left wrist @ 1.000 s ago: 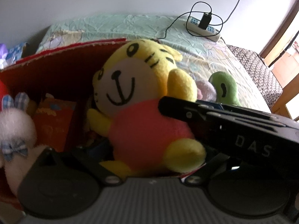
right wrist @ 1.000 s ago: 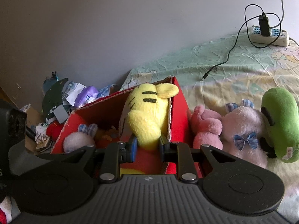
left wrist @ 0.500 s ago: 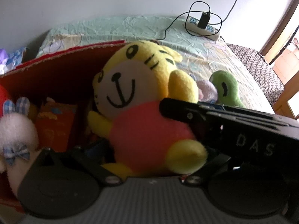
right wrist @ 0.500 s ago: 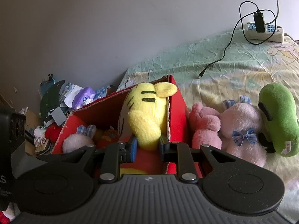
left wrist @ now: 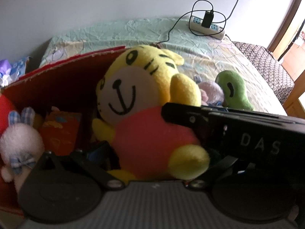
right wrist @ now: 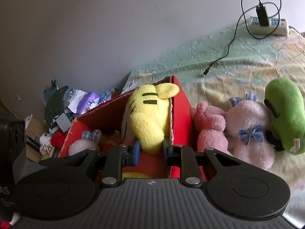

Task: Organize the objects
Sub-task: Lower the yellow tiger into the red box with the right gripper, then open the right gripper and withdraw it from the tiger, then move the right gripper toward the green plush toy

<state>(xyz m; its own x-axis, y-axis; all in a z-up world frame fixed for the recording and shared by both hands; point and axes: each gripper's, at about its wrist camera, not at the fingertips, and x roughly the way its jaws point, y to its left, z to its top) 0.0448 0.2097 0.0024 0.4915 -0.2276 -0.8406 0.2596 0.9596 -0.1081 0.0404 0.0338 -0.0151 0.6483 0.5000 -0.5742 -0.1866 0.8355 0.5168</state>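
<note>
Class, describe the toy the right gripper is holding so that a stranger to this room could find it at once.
Start at the red box on the bed. At its right-hand end, as the right wrist camera shows it, the right gripper pinches a yellow tiger toy. Unlike the pink and green toys nearby, it has black stripes and a pink-red shirt.

1. Right gripper (right wrist: 150, 149) — tilted downward, jaws narrowed, both pads pinching a plush arm between them.
2. Left gripper (left wrist: 152, 164) — pitched steeply down; its fingertips are hidden, state unclear.

power strip (right wrist: 268, 25) — charger plugged in | green sheet (left wrist: 133, 32) | grey wall (right wrist: 95, 28)
</note>
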